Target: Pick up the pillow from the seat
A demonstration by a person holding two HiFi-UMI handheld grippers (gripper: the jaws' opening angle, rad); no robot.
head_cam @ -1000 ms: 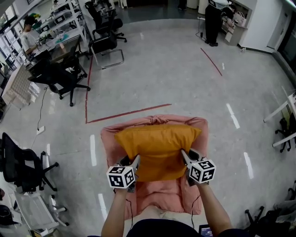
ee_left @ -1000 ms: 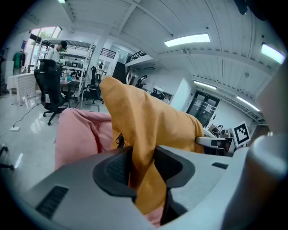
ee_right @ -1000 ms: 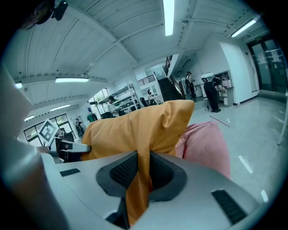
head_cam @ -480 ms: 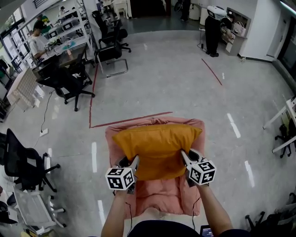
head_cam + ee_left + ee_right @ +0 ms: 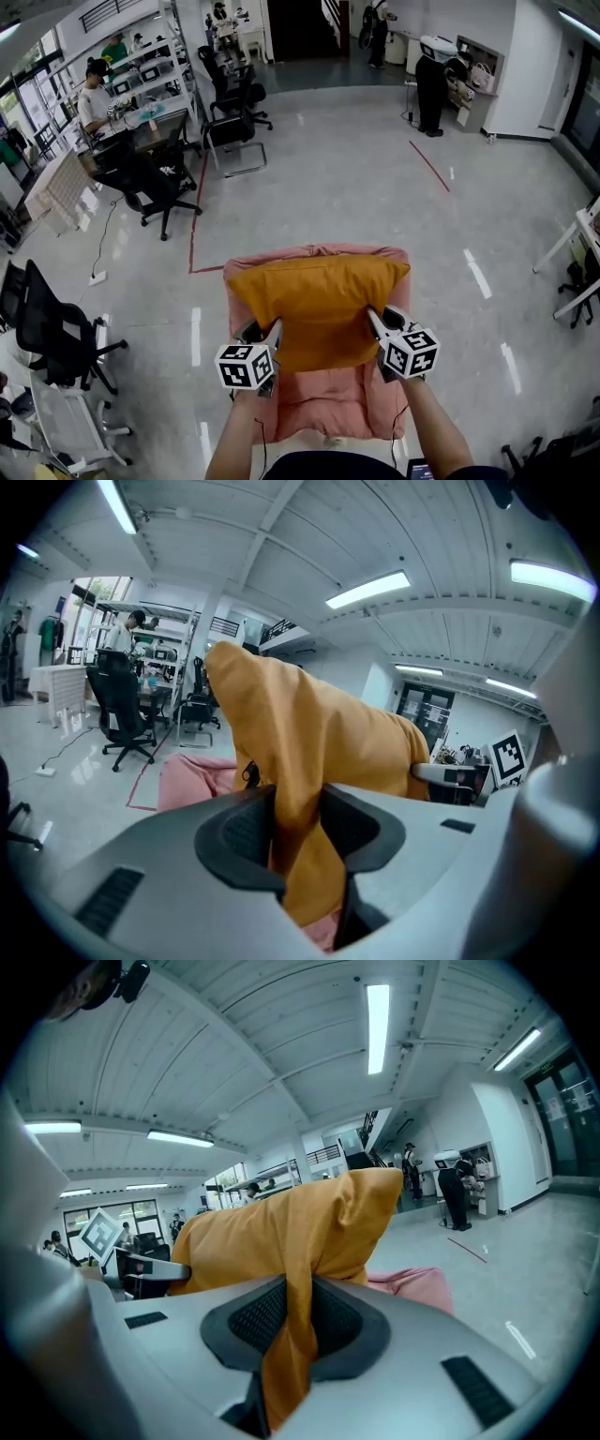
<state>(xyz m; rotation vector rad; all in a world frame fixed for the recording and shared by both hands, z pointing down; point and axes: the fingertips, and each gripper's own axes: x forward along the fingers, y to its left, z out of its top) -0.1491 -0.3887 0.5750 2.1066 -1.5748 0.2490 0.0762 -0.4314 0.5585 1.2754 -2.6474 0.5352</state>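
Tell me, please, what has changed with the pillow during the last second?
The left gripper and right gripper have raised the orange pillow slightly higher over the pink seat. Each stays shut on a near corner of it; the seat has not moved.

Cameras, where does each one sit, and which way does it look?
Head view: on the person's head, looking down at the orange pillow over the pink seat; the arms, left gripper and right gripper show.
Left gripper view: on the left gripper, looking along its fingers, shut on the pillow's edge.
Right gripper view: on the right gripper, looking along its fingers, shut on the pillow.
Shared: all three see pillow and seat.
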